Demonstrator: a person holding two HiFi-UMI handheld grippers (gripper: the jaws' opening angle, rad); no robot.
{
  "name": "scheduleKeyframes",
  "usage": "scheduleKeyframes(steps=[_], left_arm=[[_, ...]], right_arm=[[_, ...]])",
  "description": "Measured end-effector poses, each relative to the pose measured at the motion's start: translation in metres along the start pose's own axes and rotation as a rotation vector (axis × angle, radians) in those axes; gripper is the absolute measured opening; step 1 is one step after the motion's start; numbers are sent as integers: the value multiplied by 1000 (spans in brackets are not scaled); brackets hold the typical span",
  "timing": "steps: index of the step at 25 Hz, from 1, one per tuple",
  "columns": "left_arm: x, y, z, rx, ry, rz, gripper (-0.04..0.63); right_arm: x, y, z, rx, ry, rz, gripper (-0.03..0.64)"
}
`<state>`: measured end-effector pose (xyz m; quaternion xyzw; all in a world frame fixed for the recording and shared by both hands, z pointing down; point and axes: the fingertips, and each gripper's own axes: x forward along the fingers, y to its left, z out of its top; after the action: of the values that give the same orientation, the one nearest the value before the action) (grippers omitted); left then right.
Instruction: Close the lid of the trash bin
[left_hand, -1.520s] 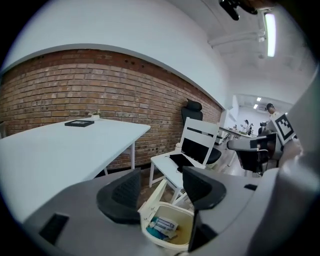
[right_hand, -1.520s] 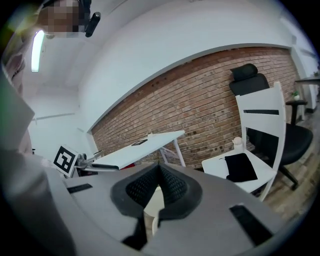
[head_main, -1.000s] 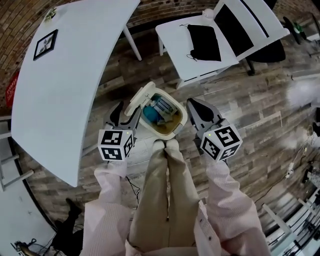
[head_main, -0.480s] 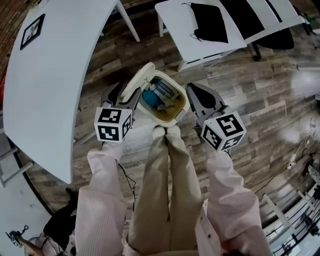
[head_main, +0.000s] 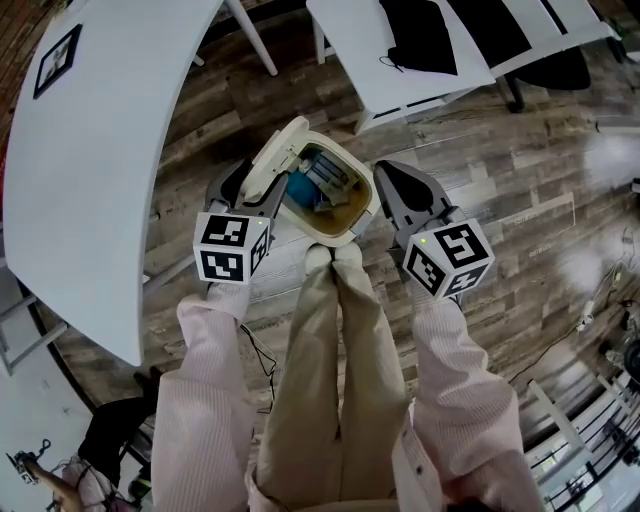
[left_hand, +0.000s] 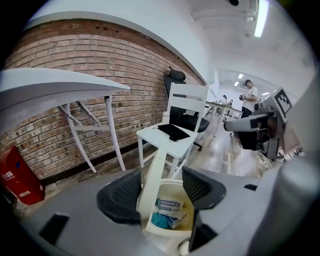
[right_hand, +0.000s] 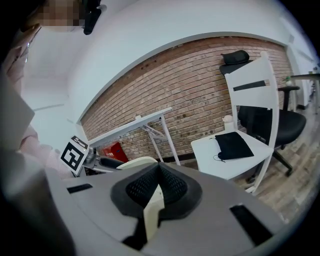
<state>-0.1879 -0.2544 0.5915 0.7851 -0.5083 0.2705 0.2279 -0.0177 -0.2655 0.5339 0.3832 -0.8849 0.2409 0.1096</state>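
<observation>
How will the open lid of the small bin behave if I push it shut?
The lid looks like thin stiff plastic hinged to the bin, so it would likely swing down, not bend. The bin looks small and light, so it might slide on the wooden floor.

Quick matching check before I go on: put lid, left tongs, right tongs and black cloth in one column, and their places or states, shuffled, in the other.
1. lid
2. left tongs
3. right tongs
4. black cloth

A. lying on the white chair
B. jaws together, beside the rim of the trash bin
C. standing up, so the bin is open
D. jaws apart, one on each side of the lid

Pairs: 1-C, 2-D, 3-B, 4-A
</observation>
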Motion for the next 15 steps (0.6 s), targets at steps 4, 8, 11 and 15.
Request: scheduleKeyframes(steps=[4, 8, 11, 15], left_arm=[[-1, -9, -2, 20, 11, -14, 247], [-1, -20, -6, 46, 23, -38, 247], [-1, -27, -8, 50, 22, -49, 247], [-2, -38, -11, 58, 27, -72, 247]], right_arm=[[-5, -1, -2, 9, -3, -11, 3], [-11, -3, -5, 14, -6, -28, 3], [-17, -5, -8, 22, -11, -46, 3], [-25, -5, -11, 36, -20, -71, 3]])
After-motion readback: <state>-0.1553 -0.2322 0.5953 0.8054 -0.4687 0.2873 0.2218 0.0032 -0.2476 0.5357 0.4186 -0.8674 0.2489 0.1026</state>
